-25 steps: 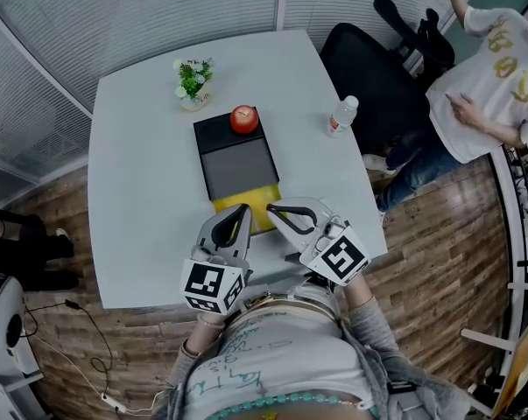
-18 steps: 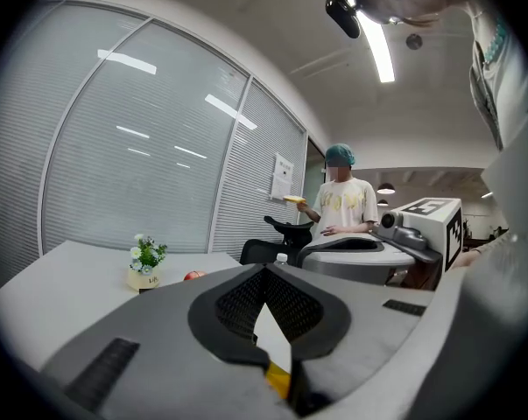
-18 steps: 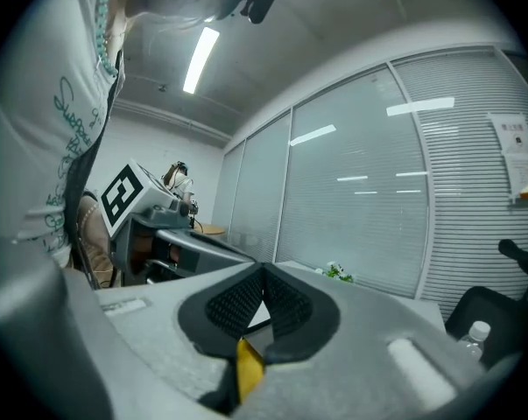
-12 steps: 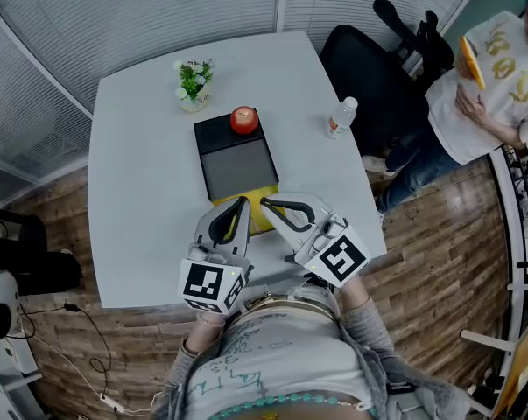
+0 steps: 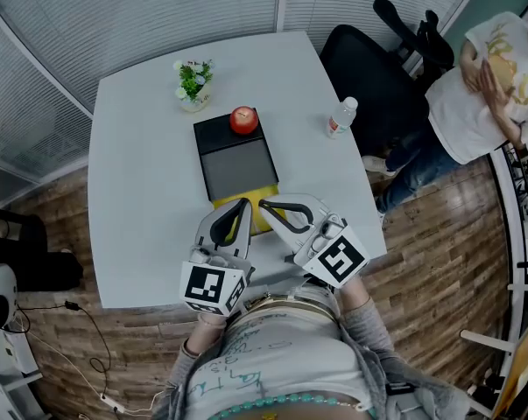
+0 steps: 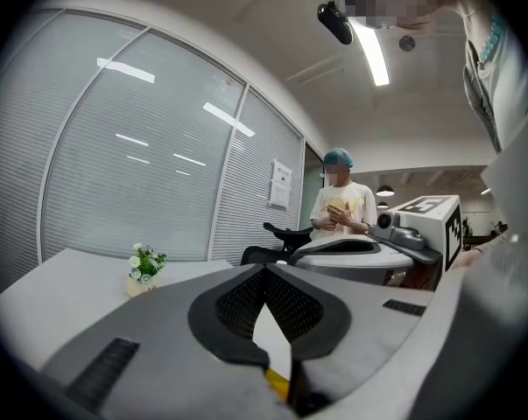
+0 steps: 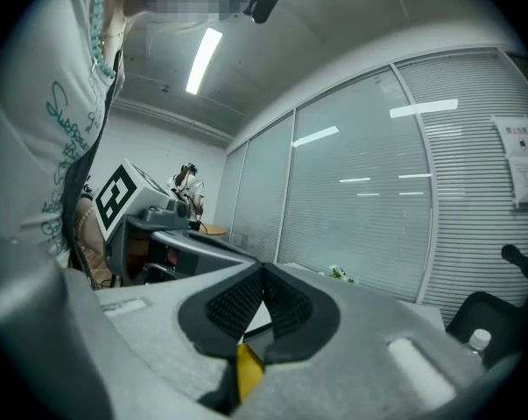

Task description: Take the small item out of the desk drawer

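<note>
Pointing at one drawer [image 5: 254, 220], two grippers [image 5: 238, 206] [image 5: 265, 205].

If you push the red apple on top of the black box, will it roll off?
Probably. The apple is round and sits near the far edge of the black box with nothing beside it, so a nudge could roll it onto the table. It looks firm, so it likely won't squash.

1 red apple [image 5: 243, 119] atop black box [image 5: 235, 160], white table [image 5: 141, 199]

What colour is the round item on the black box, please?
The round item is red; head view.
</note>
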A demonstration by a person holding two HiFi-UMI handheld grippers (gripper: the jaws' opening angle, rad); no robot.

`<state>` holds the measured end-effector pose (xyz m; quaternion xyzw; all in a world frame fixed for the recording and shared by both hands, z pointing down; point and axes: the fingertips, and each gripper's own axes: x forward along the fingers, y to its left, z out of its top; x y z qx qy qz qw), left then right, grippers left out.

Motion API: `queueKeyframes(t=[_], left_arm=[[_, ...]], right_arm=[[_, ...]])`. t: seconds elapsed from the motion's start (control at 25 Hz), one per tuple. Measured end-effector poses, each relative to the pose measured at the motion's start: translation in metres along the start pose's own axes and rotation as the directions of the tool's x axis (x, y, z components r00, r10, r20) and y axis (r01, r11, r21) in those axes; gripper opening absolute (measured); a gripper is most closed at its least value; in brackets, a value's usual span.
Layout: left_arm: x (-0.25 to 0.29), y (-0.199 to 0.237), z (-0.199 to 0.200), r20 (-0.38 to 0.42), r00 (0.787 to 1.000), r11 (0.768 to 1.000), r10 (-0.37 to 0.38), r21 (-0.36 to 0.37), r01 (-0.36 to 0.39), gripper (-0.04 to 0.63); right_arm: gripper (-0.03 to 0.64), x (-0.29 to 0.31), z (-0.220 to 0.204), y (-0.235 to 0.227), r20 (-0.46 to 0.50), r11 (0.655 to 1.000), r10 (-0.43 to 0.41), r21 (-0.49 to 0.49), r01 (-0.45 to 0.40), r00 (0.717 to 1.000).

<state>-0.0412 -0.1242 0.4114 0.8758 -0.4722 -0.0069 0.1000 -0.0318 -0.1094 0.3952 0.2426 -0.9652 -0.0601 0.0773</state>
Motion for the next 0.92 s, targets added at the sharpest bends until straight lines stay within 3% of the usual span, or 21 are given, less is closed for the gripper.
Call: queueKeyframes(t=[0.92], left_arm=[[0.0035,-0.0006,-0.0045,-0.007,1.0,1.0,0.001,-0.002,-0.001,-0.003]], right_arm=[[0.002,-0.0012,-0.0074,-0.0003,-0.022,1.0,0.02,0.002,-0.02,1.0]])
